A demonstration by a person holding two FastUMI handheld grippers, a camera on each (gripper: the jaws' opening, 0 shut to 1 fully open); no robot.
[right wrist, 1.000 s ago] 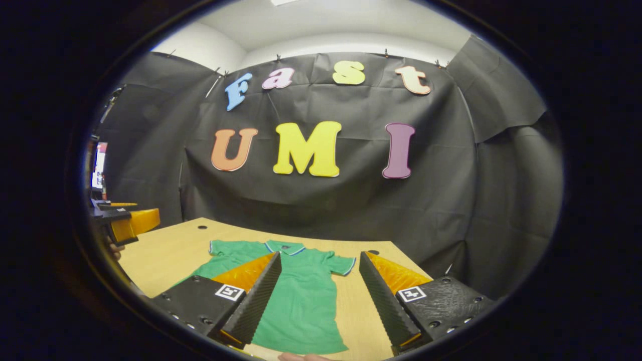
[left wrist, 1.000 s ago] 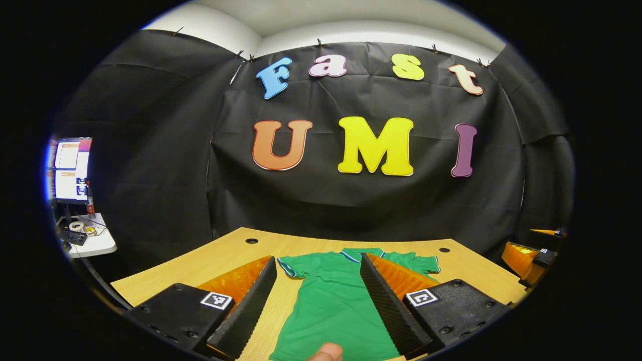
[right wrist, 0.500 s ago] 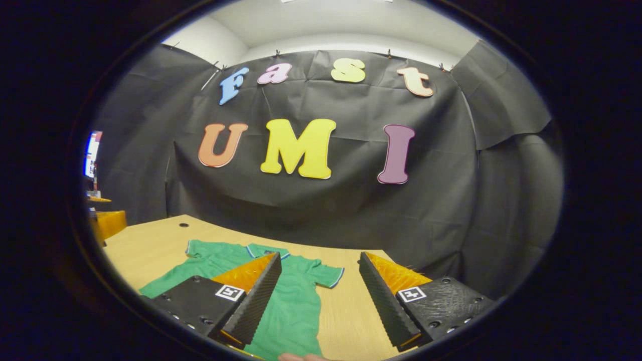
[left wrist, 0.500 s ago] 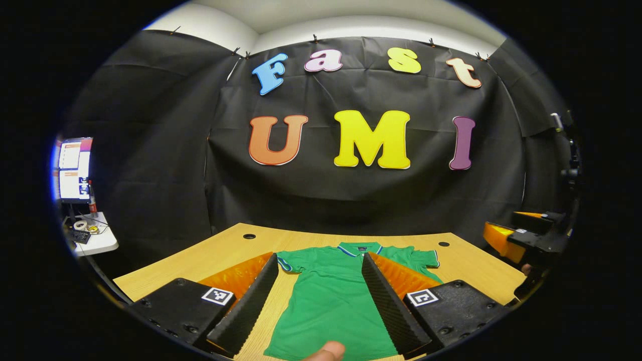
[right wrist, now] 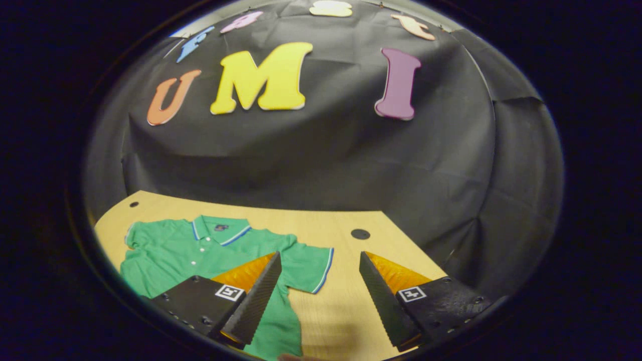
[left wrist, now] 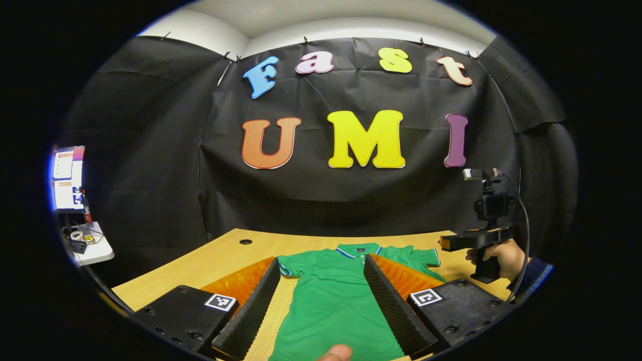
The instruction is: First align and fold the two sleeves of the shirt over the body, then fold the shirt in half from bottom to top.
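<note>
Lying flat on the table [left wrist: 210, 260], the shirt [left wrist: 336, 301] sits beneath both grippers' [left wrist: 321, 306] [right wrist: 318, 296] spread, empty fingers

- A wooden table [left wrist: 220, 258] with round holes is set before the black cloth wall [left wrist: 150, 150].
- Left of the table, a lit monitor [left wrist: 67, 178] is seen above a small white side table [left wrist: 95, 249].

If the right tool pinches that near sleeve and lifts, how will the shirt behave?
Probably floppy: the green shirt lies thin and flat on the table, so the sleeve should drape from the right tool rather than hold shape. Likely light. The smooth wooden top may let the body drag along, so lift gently.
</note>
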